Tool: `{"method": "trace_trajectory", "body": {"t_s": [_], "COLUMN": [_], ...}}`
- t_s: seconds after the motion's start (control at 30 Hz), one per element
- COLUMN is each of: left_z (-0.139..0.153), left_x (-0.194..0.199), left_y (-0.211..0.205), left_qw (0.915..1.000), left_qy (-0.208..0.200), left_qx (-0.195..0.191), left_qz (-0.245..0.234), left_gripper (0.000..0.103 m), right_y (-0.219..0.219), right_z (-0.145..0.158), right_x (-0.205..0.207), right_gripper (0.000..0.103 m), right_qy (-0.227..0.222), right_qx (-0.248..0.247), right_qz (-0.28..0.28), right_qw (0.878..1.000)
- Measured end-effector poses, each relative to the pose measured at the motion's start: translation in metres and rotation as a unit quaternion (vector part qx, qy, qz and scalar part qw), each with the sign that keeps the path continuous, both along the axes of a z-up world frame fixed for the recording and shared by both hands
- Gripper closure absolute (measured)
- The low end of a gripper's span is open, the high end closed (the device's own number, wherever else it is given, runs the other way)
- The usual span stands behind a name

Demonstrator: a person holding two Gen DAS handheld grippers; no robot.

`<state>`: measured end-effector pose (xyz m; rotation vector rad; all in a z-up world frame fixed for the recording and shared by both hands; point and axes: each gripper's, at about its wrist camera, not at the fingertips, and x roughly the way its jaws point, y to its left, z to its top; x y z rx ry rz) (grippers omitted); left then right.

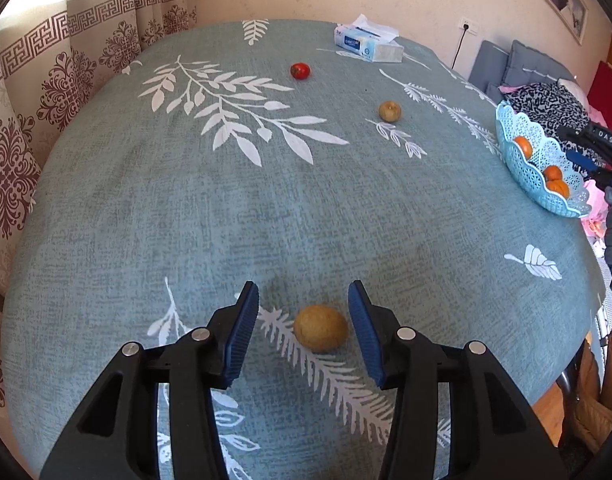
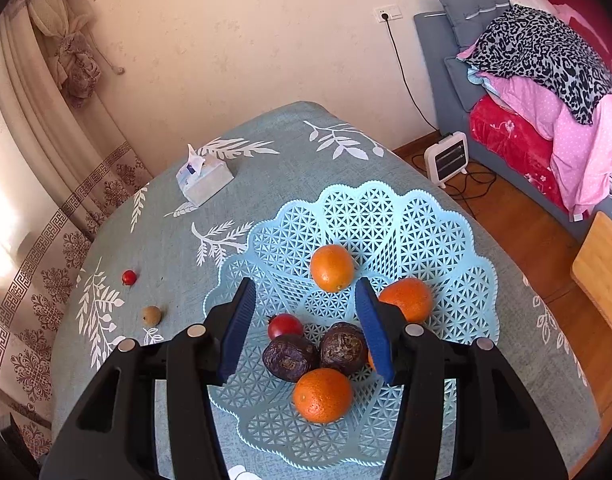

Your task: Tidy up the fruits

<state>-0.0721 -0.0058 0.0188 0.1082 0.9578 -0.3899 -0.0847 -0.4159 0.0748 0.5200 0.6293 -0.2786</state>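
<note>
Fruits are half sorted at this point. The blue lattice basket (image 2: 438,216) already has 3 oranges showing, the nearest one (image 2: 322,395) at the front, plus 2 dark wrinkly fruits (image 2: 290,357) and a small red one (image 2: 285,326). Still loose on the surface (image 1: 145,216) are a brownish oval fruit (image 1: 321,328), looks like a kiwi, a smaller round tan one (image 1: 390,111) and a little red tomato-looking thing (image 1: 300,71) near the tissue box (image 1: 368,42).

Left gripper (image 1: 303,332) is right down over the kiwi, fingers (image 1: 241,332) open on both sides of it. The fruit sits between them but closer to the right one, and I can't see either pad actually pressing on it, so nothing held yet. Right gripper (image 2: 306,330) hangs over the basket with its fingers apart and empty, the fruit pile showing through the gap.

Handling-wise, my guess is the kiwi is light and a bit soft with fuzzy skin, so it shouldn't slip much on those ribbed pads, but squeezing hard could bruise it. It's oval and will roll if nudged from 1 side only, so I'd centre the gripper first and close across the short middle, not the ends. The tomato is the fragile 1, that wants a really gentle pinch.
</note>
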Motion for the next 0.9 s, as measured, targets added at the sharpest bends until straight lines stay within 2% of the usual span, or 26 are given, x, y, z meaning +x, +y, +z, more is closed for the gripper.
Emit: {"method": "trace_trajectory", "body": {"t_s": [0.27, 0.6, 0.9], "left_z": [-0.004, -0.009, -0.004], "left_x": [-0.008, -0.012, -0.017], "left_y": [-0.004, -0.005, -0.015], "left_qw": [0.9999, 0.9998, 0.9994], "left_qy": [0.004, 0.011, -0.008], "left_qx": [0.002, 0.01, 0.02], "left_qz": [-0.012, -0.014, -0.027], "left_gripper": [0.075, 0.074, 0.075], "right_y": [-0.003, -0.006, -0.005], "right_z": [0.003, 0.008, 0.011], "right_x": [-0.003, -0.007, -0.01], "right_gripper": [0.05, 0.05, 0.05], "right_qy": [-0.006, -0.016, -0.022], "right_qx": [0.003, 0.005, 0.003], "right_qz": [-0.005, -0.01, -0.014], "right_qw": [1.0, 1.0, 1.0]}}
